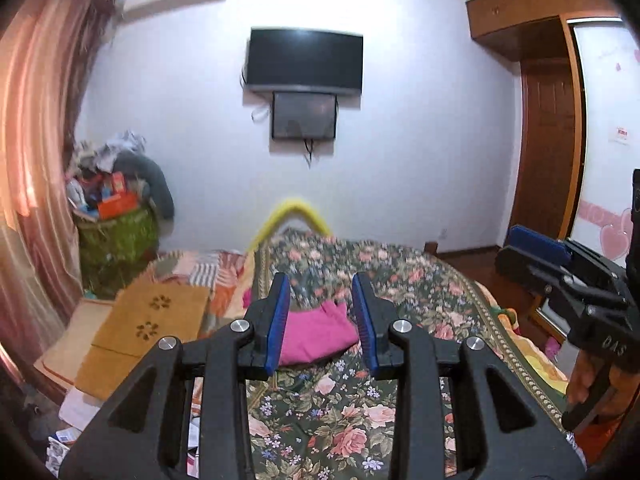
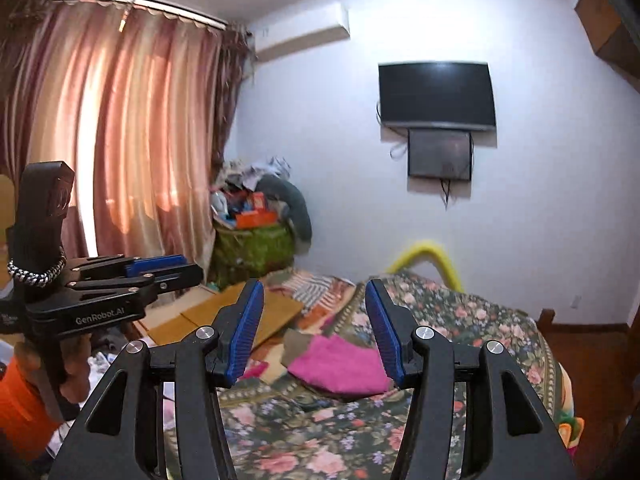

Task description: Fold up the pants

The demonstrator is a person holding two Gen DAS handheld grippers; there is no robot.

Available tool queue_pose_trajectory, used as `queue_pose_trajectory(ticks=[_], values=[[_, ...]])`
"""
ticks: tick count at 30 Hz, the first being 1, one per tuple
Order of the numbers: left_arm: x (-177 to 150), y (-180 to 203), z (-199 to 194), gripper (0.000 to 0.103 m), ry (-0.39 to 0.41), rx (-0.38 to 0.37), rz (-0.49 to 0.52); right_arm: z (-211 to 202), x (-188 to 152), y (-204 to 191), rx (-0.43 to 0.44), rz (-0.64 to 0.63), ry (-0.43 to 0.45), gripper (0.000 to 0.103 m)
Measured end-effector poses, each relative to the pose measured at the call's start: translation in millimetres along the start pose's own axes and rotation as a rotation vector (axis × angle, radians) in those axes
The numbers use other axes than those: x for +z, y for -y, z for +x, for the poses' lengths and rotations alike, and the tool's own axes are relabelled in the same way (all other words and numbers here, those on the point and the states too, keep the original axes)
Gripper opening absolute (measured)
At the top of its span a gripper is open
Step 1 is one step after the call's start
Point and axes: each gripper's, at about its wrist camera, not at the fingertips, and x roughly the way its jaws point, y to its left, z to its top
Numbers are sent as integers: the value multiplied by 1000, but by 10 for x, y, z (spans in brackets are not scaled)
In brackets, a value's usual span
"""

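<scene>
The pink pants (image 1: 316, 334) lie folded into a small bundle on the floral bedspread (image 1: 328, 420), ahead of both grippers; they also show in the right wrist view (image 2: 340, 366). My left gripper (image 1: 322, 320) is open and empty, held above the bed short of the pants. My right gripper (image 2: 314, 328) is open and empty too, raised above the bed. In the left wrist view the right gripper (image 1: 532, 246) is at the right edge. In the right wrist view the left gripper (image 2: 168, 266) is at the left.
Cardboard sheets (image 1: 148, 320) lie left of the bed. A full green basket (image 1: 116, 236) stands in the corner by the pink curtain (image 2: 112, 140). A TV (image 1: 304, 60) hangs on the far wall. A wooden wardrobe (image 1: 552, 120) is at the right.
</scene>
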Motion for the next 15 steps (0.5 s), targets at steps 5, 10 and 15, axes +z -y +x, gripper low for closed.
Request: queue_pose_trajectory(ticks=[5, 10, 15], values=[[-63, 42, -362, 38, 60, -2, -23, -184, -56, -188, -12, -8, 64, 50], [-147, 91, -576, 71, 116, 32, -16, -213, -101, -202, -27, 18, 68, 75], [-171, 76, -609, 94, 128, 44, -29, -217, -124, -198, -51, 34, 66, 89]])
